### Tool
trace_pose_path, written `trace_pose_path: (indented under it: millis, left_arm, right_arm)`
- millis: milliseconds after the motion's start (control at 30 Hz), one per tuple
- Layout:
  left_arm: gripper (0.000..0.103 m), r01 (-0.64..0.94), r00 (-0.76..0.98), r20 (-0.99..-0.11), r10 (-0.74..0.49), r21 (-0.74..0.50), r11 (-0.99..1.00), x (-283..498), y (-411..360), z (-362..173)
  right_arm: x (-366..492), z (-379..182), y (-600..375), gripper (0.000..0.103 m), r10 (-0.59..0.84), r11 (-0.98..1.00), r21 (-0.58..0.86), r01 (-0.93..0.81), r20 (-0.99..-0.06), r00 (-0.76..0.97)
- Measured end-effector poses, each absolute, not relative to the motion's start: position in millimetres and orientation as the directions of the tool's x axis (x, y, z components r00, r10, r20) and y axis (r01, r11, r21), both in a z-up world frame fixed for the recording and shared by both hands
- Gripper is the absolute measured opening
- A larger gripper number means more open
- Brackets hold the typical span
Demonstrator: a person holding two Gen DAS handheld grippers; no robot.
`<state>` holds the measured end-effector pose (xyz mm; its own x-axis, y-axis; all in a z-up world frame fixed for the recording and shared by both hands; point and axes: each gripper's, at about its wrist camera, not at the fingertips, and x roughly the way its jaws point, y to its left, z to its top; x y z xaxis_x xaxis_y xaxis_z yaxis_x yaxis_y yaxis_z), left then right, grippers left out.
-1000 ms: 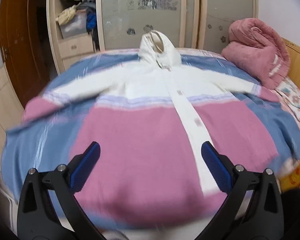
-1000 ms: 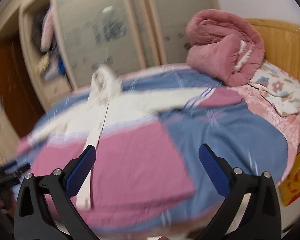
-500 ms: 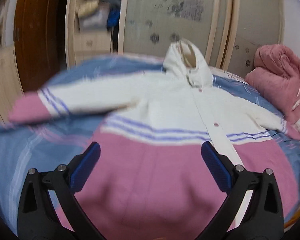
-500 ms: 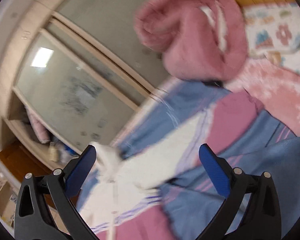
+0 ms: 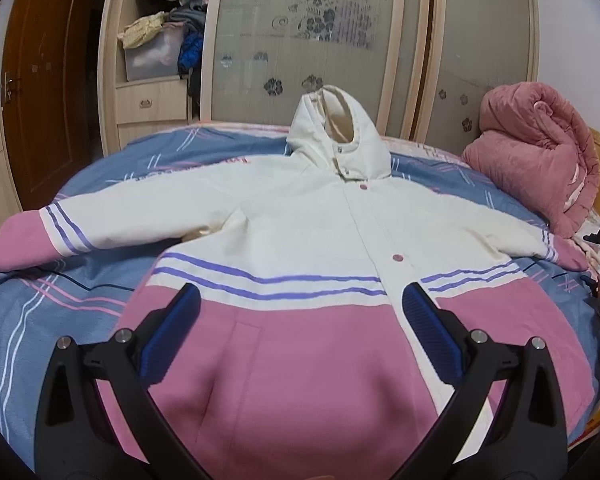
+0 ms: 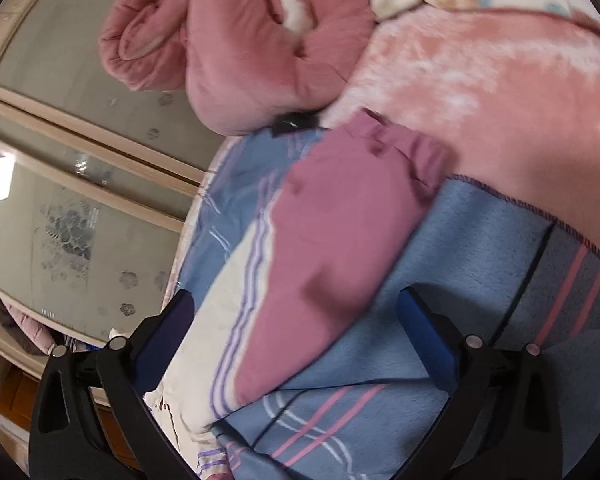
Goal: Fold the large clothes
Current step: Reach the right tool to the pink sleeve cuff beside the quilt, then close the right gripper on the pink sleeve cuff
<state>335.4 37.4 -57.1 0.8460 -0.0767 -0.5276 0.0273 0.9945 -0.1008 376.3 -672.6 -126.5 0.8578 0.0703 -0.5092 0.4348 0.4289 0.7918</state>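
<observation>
Left wrist view: a bed with a blue striped cover fronts a wardrobe. The jacket lies flat, hood toward the wardrobe, sleeves spread sideways. The left gripper hovers released above its hem.

Right wrist view: the right gripper, also released, frames the pink cuff beside a pink blanket.
</observation>
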Motion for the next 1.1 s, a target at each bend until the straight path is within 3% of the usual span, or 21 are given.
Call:
trace_pose_path:
  millis: [233, 567, 700, 833, 967, 1100]
  left_arm:
    - [0.101, 0.040, 0.843, -0.530, -0.097, -0.118, 0.992, 343.8, 33.1, -57.8]
    - [0.101, 0.042, 0.833, -0.544, -0.106, -0.130, 0.991, 354.8, 35.1, -63.5]
    - [0.101, 0.034, 0.836, -0.541, -0.098, -0.127, 0.991, 356.3, 39.2, -62.1]
    - [0.101, 0.024, 0.839, -0.536, -0.090, -0.129, 0.991, 355.3, 42.9, -59.8]
    - [0.101, 0.028, 0.838, -0.538, -0.094, -0.130, 0.991, 353.5, 44.3, -59.9]
    - [0.101, 0.026, 0.836, -0.540, -0.099, -0.141, 0.990, 353.1, 47.7, -58.8]
  right_arm:
    - [379.7, -132.5, -681.0, 0.097, 0.070, 0.419, 0.817, 0.395, -0.463, 0.884]
    - [405.4, -137.3, -687.2, 0.097, 0.035, 0.413, 0.805, 0.427, -0.482, 0.875]
    - [424.1, -137.5, -689.3, 0.090, 0.016, 0.421, 0.783, 0.458, -0.511, 0.859]
    - [435.1, -146.0, -689.1, 0.072, -0.020, 0.385, 0.745, 0.545, -0.583, 0.812]
    - [428.8, -153.3, -688.0, 0.021, -0.074, 0.360, 0.714, 0.601, -0.620, 0.781]
    - [424.0, -153.7, -687.6, 0.010, -0.066, 0.379, 0.738, 0.559, -0.580, 0.812]
